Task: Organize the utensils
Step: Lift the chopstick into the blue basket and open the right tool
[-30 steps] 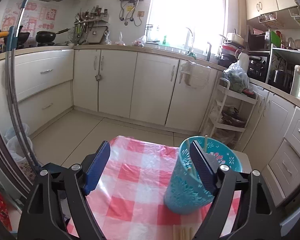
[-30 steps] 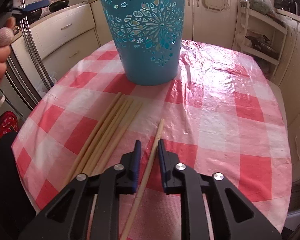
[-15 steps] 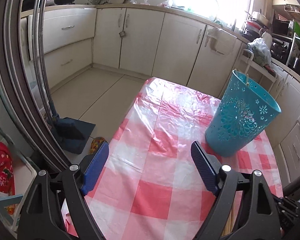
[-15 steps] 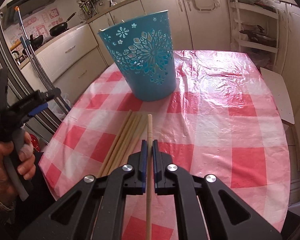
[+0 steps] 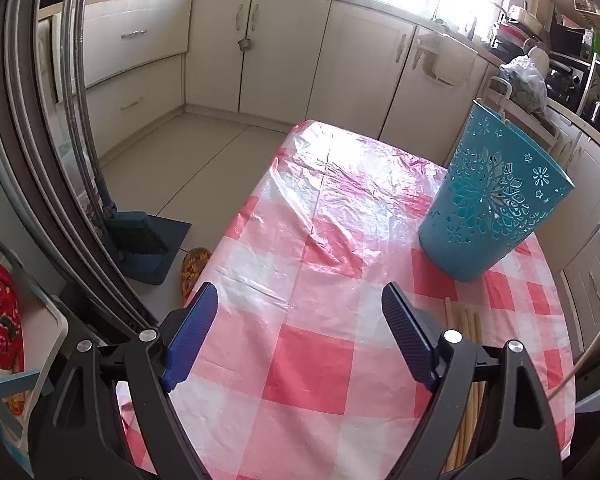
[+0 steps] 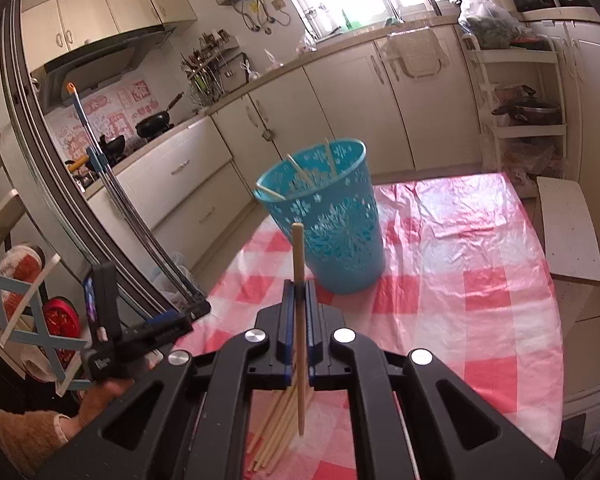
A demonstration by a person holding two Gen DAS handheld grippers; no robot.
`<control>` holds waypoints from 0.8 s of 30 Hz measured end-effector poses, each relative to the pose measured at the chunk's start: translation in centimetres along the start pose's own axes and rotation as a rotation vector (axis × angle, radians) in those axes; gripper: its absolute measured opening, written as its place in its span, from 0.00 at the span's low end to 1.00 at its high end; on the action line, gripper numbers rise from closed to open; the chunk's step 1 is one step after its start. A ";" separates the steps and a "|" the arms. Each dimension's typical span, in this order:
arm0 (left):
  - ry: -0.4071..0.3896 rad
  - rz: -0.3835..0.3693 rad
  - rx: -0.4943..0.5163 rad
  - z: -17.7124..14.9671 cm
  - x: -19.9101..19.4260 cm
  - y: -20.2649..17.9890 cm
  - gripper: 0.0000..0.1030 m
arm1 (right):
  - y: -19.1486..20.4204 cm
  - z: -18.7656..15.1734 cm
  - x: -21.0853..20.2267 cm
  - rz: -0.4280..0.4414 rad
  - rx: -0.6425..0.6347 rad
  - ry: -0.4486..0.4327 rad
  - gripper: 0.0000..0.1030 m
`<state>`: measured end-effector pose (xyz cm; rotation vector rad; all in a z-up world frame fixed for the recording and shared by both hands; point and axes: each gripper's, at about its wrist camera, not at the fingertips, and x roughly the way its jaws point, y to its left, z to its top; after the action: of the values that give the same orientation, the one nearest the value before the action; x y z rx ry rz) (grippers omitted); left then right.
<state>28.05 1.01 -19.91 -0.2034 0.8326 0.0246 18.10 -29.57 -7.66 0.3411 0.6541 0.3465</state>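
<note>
- Lifted clear of the table [image 6: 500, 300] since the earlier frames: one chopstick [image 6: 298, 300], pinched in the right tool [image 6: 299, 292], tip now pointing toward the blue basket [image 6: 340, 240] rather than lying flat beside the pile.
- Dropped lower and tilted down over the near left part of the checked cloth: left tool [image 5: 296, 336], jaws spread wide, nothing between them.
- Clamped tight on the chopstick about halfway along, with a good length sticking out beyond the pads and the rest hanging below the jaws.
- Probably light, stiff and smooth wood or bamboo; likely to swivel in a two-pad pinch if knocked against the basket rim.
- Best held near the middle, as now, to keep it balanced; a grip nearer the end would let the long side droop.
- Remaining chopsticks [image 5: 470, 320] lying bunched and parallel on the table, near the basket, just beside the left tool's right finger.
- Easier picked one at a time from the edge of the bunch; thin, round, apt to roll.
- Upright on the far part of the table, with three chopsticks [image 6: 296, 166] already leaning inside; light perforated plastic, likely to tip if pushed.
</note>
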 end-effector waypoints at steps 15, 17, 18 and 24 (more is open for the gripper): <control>0.020 0.001 -0.051 0.0 0.8 1.0 0.78 | 4.5 14.3 -3.4 0.125 -0.116 -0.252 0.05; 0.019 0.000 -0.059 0.0 0.8 1.1 0.78 | 4.9 16.0 -3.2 0.113 -0.140 -0.271 0.05; 0.019 -0.001 -0.063 -0.1 0.8 1.2 0.78 | 5.1 16.5 -3.1 0.106 -0.149 -0.280 0.05; 0.029 -0.002 -0.086 -0.2 1.2 1.8 0.78 | 4.7 18.2 0.2 0.031 -0.169 -0.287 0.04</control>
<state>28.51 2.65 -21.23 -0.2863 0.8612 0.0562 28.97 -28.91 7.64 0.2333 0.3354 0.3719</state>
